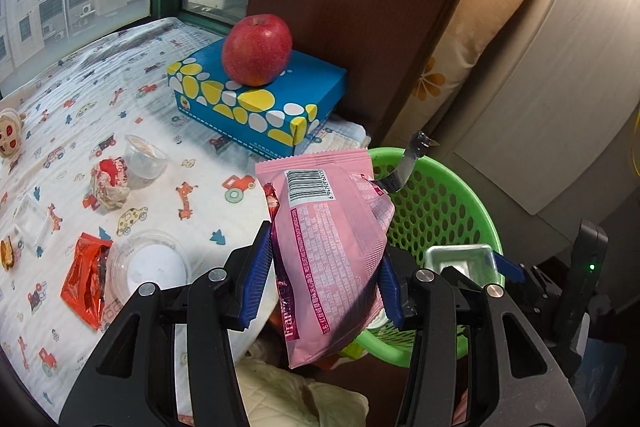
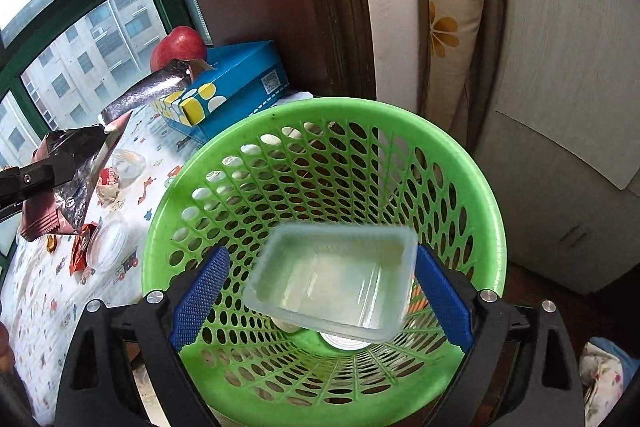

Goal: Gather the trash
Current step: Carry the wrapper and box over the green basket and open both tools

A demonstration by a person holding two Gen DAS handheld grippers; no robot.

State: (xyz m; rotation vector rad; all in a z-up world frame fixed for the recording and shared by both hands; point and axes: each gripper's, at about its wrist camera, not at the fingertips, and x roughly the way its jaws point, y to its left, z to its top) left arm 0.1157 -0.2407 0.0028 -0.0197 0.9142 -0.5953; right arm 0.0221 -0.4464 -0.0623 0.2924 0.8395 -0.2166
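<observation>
Left wrist: left tool (image 1: 326, 279) grips pink wrapper (image 1: 332, 251) beside basket (image 1: 448, 195)

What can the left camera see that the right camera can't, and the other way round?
Only the left wrist view shows the pink wrapper's barcode side, held between the left gripper's fingers, and a plush toy.

Only the right wrist view shows the basket's inside, with the clear plastic tray blurred between the right gripper's open fingers.

Both show the green basket, apple and blue box.
</observation>
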